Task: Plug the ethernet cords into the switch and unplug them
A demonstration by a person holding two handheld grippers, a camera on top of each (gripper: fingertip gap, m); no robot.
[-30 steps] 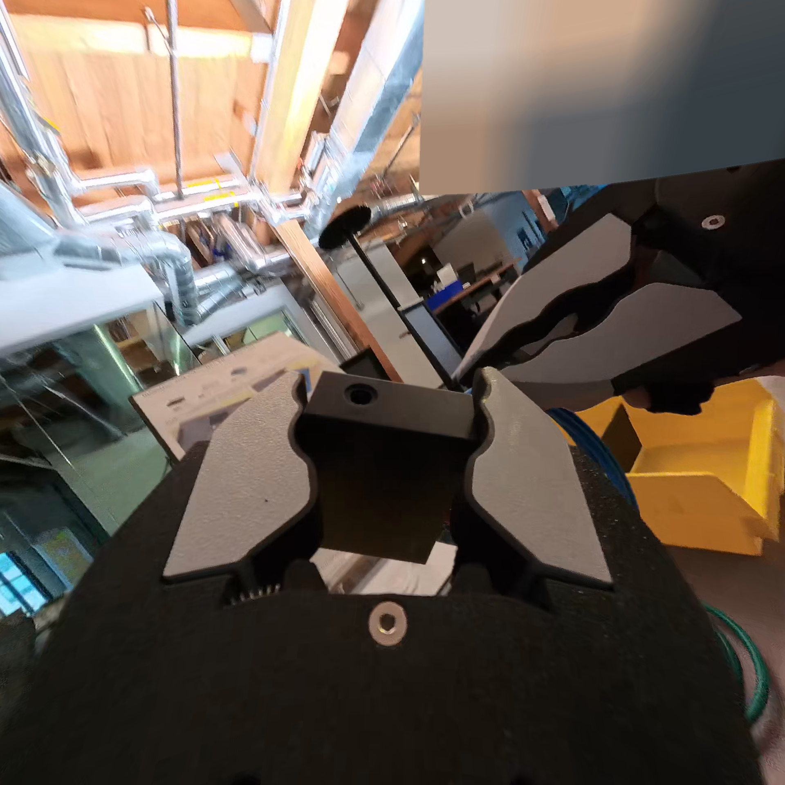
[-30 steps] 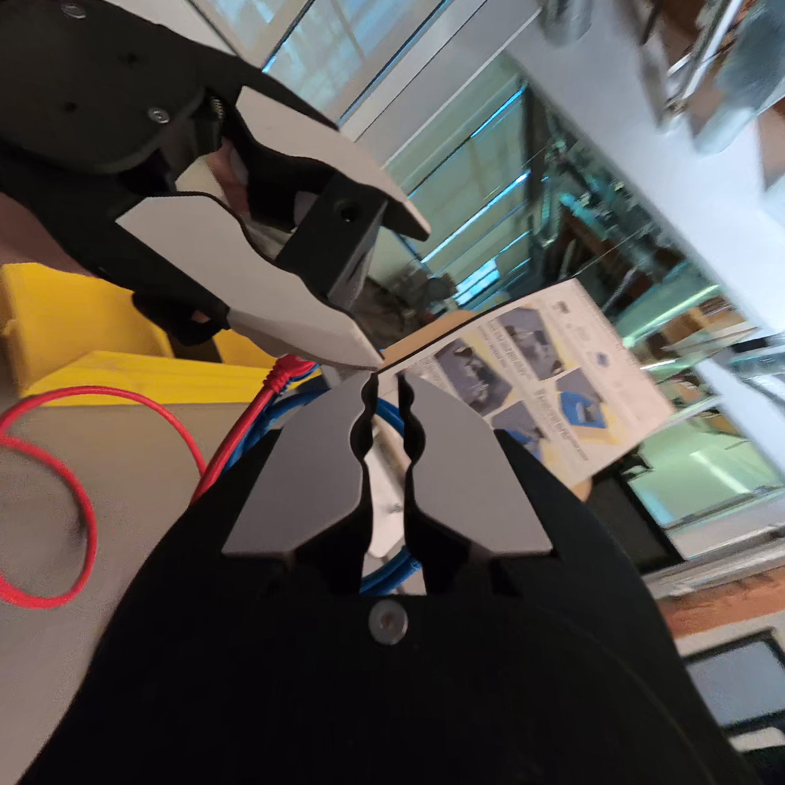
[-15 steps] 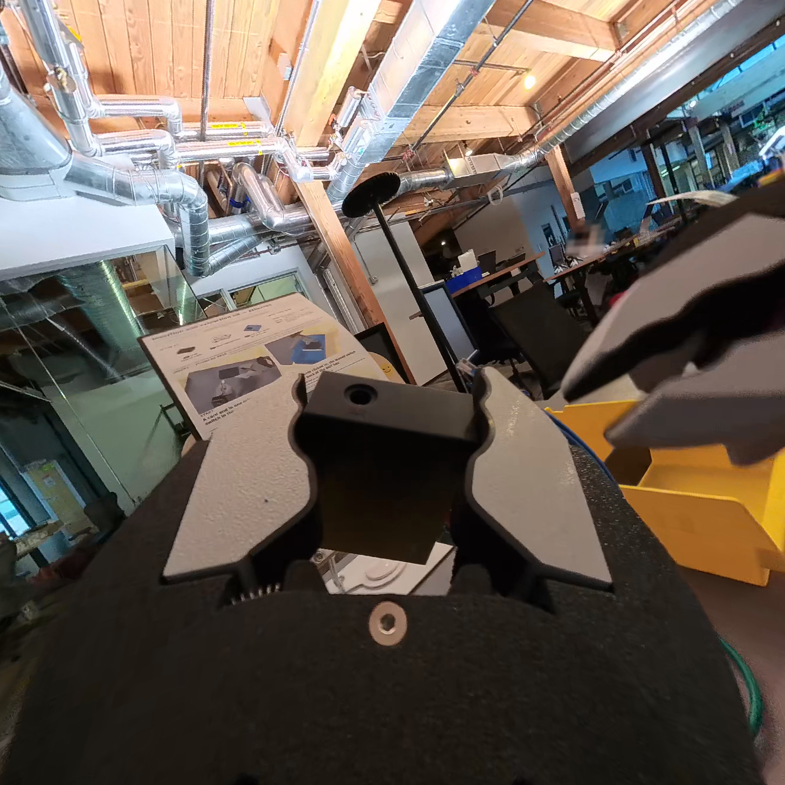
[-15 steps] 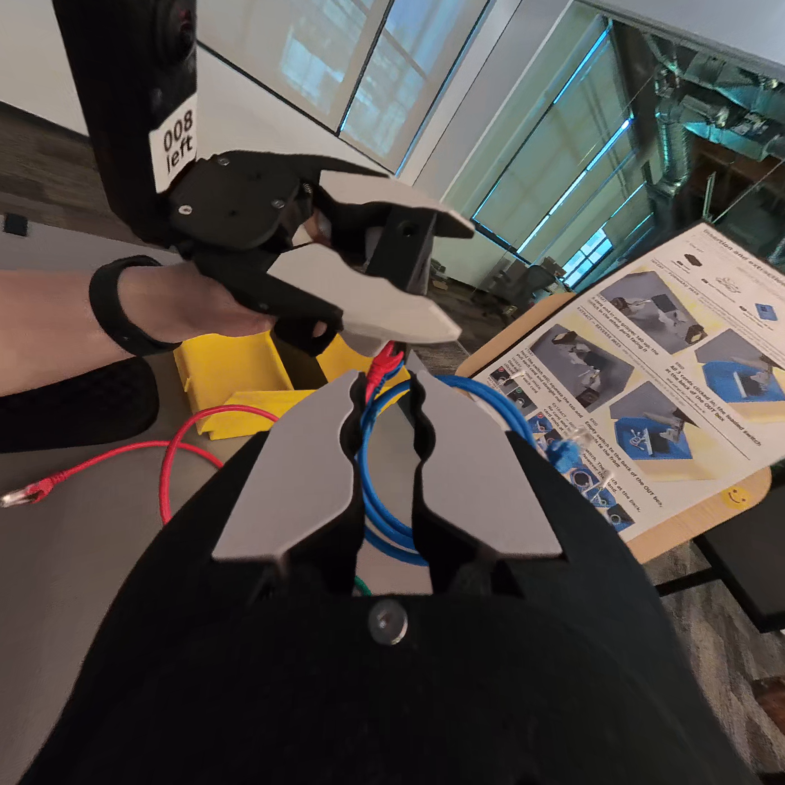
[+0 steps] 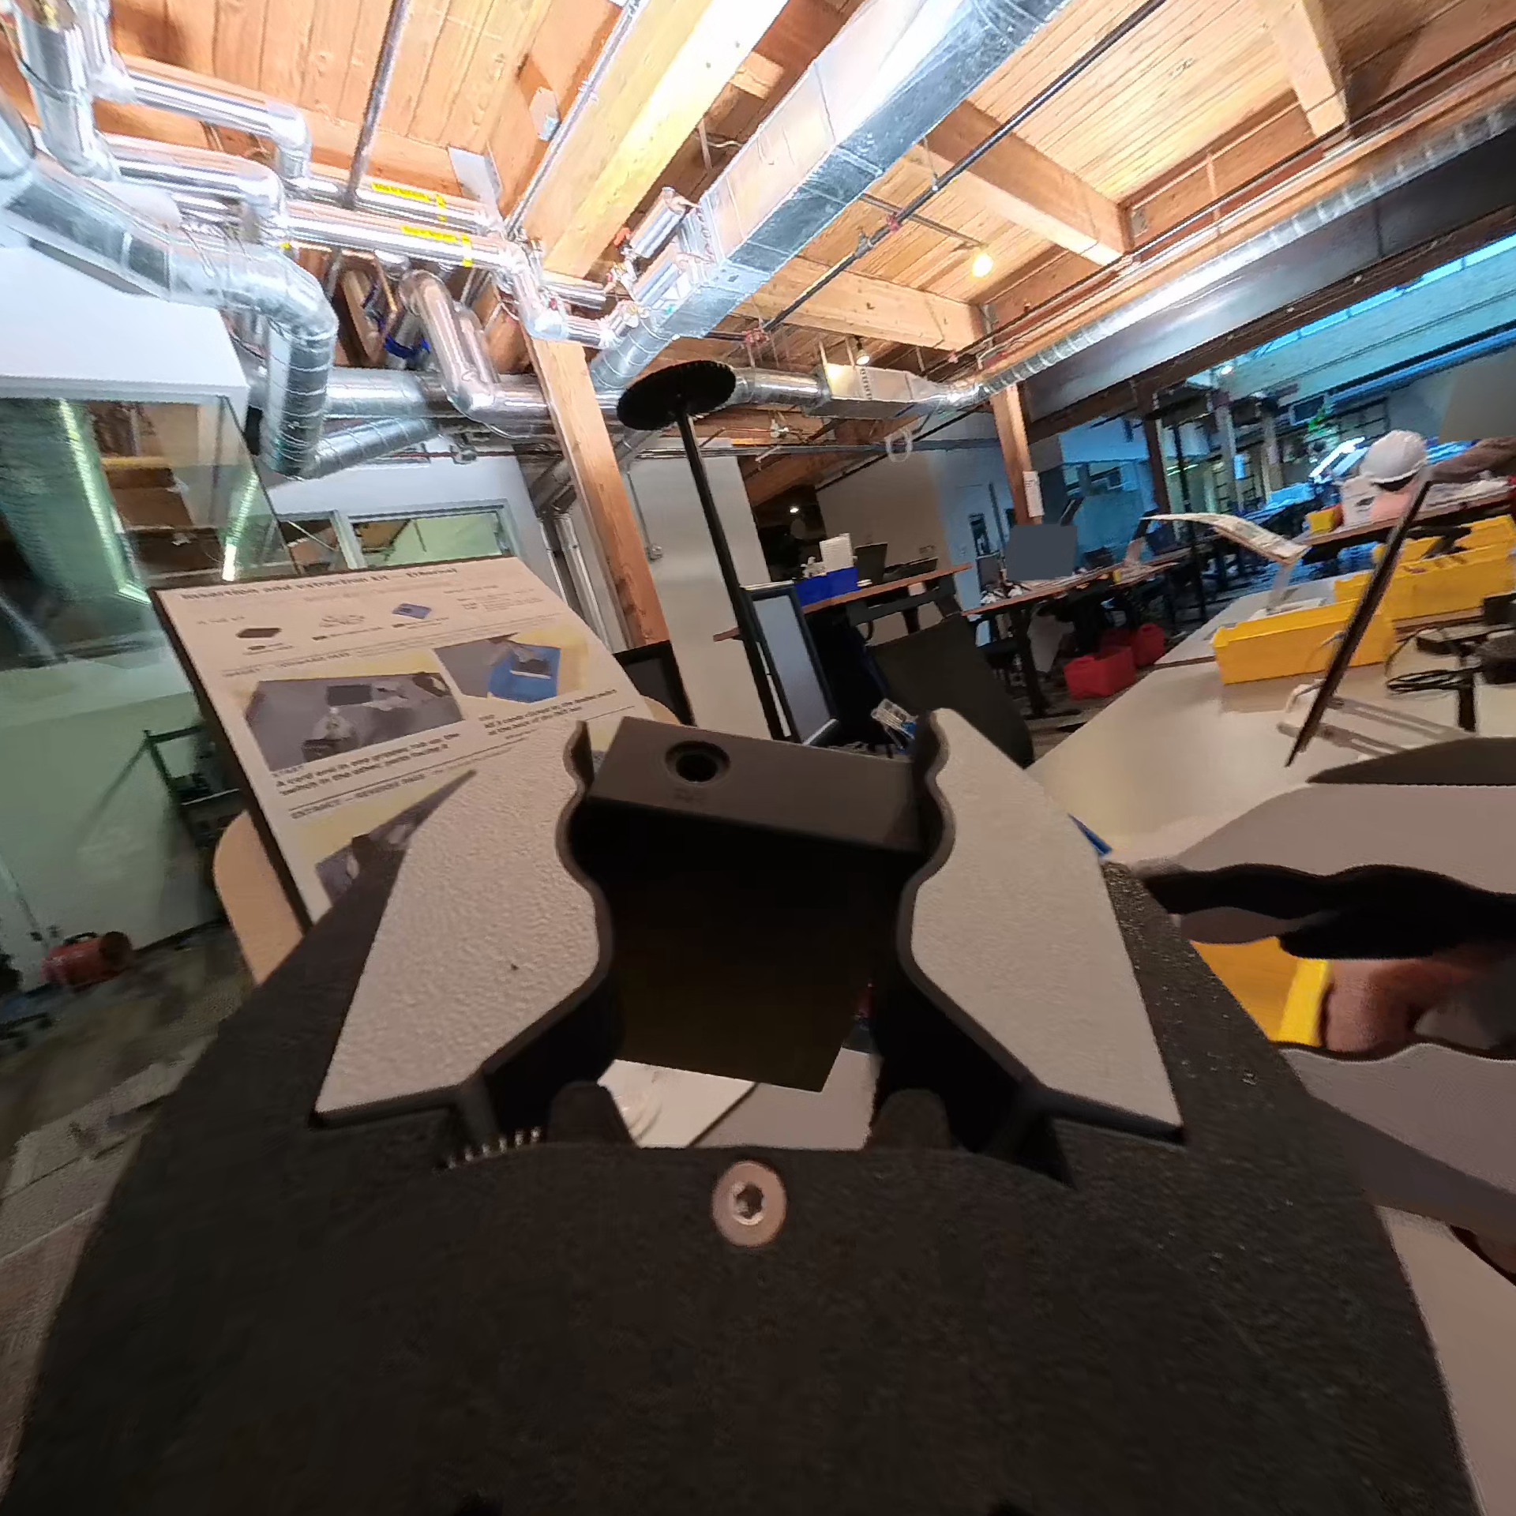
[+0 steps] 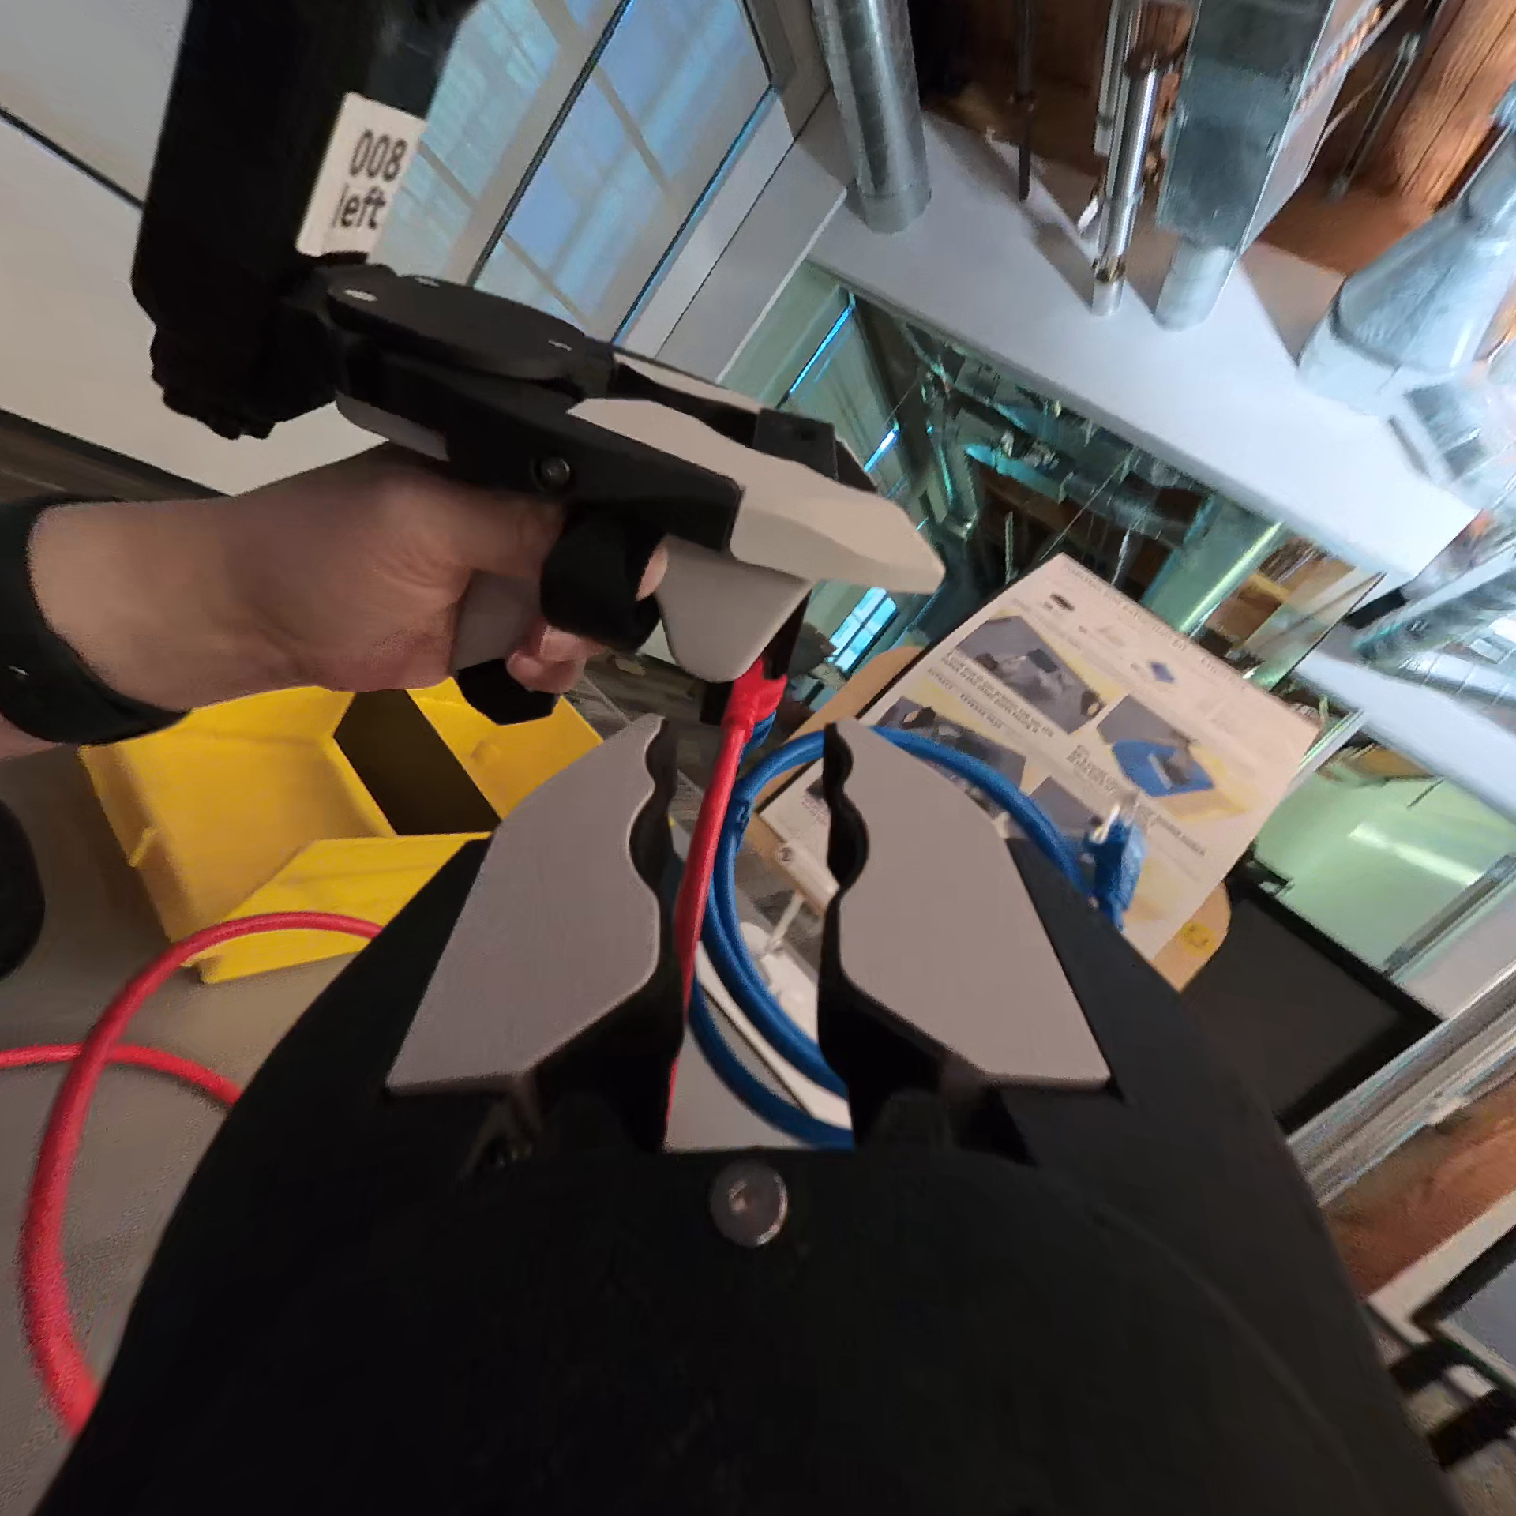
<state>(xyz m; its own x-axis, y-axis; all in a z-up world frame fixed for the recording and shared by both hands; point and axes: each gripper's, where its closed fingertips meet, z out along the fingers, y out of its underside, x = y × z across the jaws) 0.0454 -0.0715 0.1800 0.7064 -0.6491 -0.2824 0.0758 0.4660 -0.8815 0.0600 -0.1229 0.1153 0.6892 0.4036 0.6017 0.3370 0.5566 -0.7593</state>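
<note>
Two tools are raised above the counter (image 6: 164, 1017). The left tool (image 5: 751, 837) is clamped on the black switch (image 5: 738, 902), a red cord (image 6: 712, 828) plugged in beneath it. The right tool (image 6: 742, 828) stands part open, empty, straddling that cord and a blue cord (image 6: 763, 976). Closing there could pinch both cords, or tug the switch askew.

The left gripper (image 5: 751, 812) has matt, grainy grey plastic fingers (image 5: 484, 927) on a rough black body and clamps a smooth matt black switch (image 5: 738, 886) — the red cord (image 6: 705, 828) and blue cord (image 6: 738, 968) look rubbery, the yellow bin (image 6: 246, 787) glossy plastic.
</note>
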